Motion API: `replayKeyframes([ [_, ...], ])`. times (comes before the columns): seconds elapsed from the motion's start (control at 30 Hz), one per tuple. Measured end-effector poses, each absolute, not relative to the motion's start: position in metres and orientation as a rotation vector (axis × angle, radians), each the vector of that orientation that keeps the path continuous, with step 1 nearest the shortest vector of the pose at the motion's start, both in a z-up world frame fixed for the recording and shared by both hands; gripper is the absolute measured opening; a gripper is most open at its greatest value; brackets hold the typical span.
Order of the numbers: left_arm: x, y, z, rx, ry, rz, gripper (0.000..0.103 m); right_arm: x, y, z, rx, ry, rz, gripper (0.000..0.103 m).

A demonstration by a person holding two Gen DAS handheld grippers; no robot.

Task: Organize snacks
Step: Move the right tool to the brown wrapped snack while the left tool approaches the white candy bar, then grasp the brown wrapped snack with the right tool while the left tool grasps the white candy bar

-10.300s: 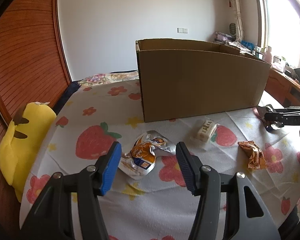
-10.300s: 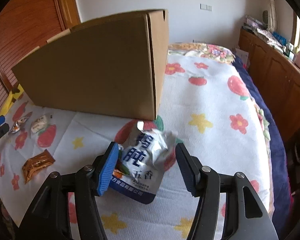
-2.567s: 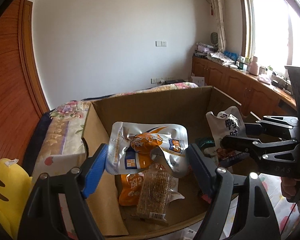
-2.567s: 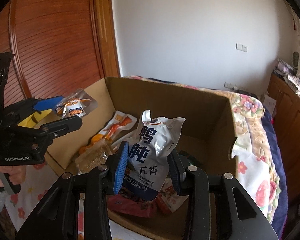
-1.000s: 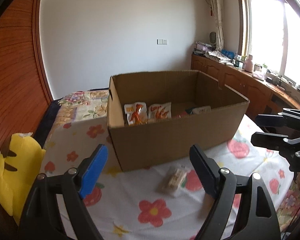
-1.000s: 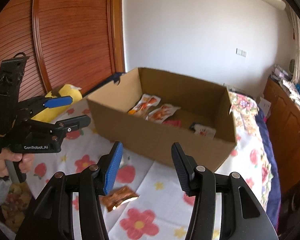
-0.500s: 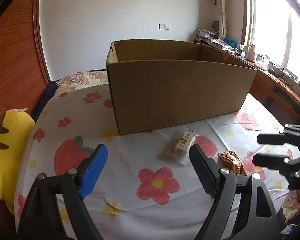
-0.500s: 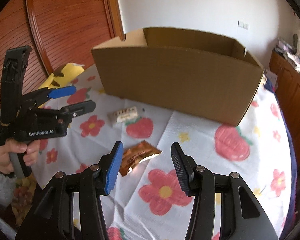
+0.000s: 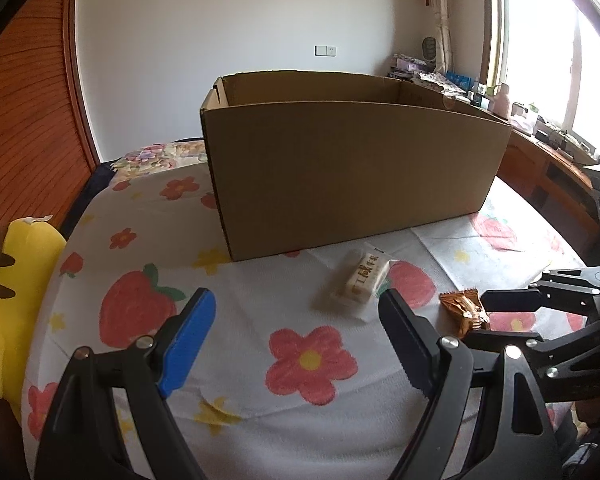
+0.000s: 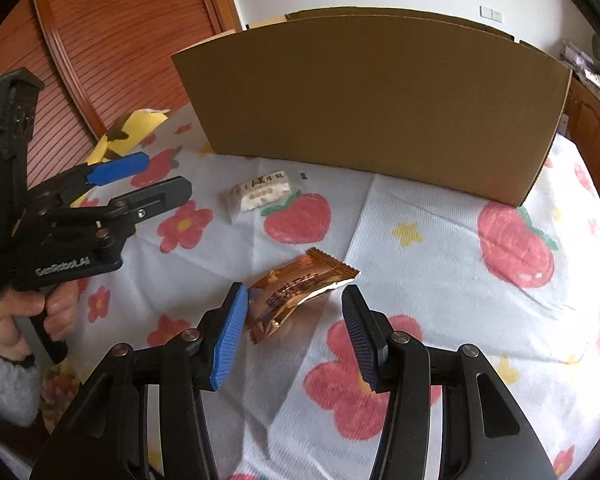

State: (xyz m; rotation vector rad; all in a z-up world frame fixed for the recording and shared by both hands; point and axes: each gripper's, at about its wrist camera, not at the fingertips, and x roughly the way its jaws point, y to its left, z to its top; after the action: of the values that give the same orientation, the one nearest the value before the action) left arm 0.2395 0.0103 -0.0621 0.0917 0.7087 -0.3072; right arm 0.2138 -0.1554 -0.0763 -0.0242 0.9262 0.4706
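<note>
Trouble is most likely lying with the brown wrapper (image 10: 298, 294), which is resting flat on the flowered sheet (image 10: 440, 272) in front of the cardboard box (image 10: 372, 104). The right gripper (image 10: 292, 332) is hanging just above it with its jaws partly open and holding nothing; the blue pad is sitting close to one end of the packet while the dark pad is standing clear of the other end. Because the packet is lying slantwise between the pads, a closing squeeze is risking a catch on a crimped corner only, and slick foil is probably slipping out of such a hold. Pressing too low is also risking a pinch of the soft sheet along with the snack.

The left gripper (image 9: 296, 334) is spread wide and empty, aiming at bare cloth short of the white packet (image 9: 360, 280), which is lying near the box's front wall. Its dark finger is sitting close to that packet, so a careless push is threatening to shove it away rather than bracket it.

Both tools are working close together, and the two are risking a knock against each other over the snacks.
</note>
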Motion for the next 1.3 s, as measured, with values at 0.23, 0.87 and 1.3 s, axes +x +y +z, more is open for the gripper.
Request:
replayKeyframes([
  [0.23, 0.240, 0.006, -0.062, 0.111, 0.710, -0.303, 0.085, 0.218, -0.154, -0.079, -0.015, 0.922, 0.462, 0.051],
  [0.87, 0.239, -0.007, -0.062, 0.142, 0.708, -0.324, 0.085, 0.226, -0.143, -0.080, -0.109, 0.919, 0.460, 0.021],
  [1.3, 0.262, -0.043, -0.065, 0.239, 0.773, -0.364, 0.080, 0.216, -0.181, -0.075, -0.029, 0.881, 0.456, 0.018],
])
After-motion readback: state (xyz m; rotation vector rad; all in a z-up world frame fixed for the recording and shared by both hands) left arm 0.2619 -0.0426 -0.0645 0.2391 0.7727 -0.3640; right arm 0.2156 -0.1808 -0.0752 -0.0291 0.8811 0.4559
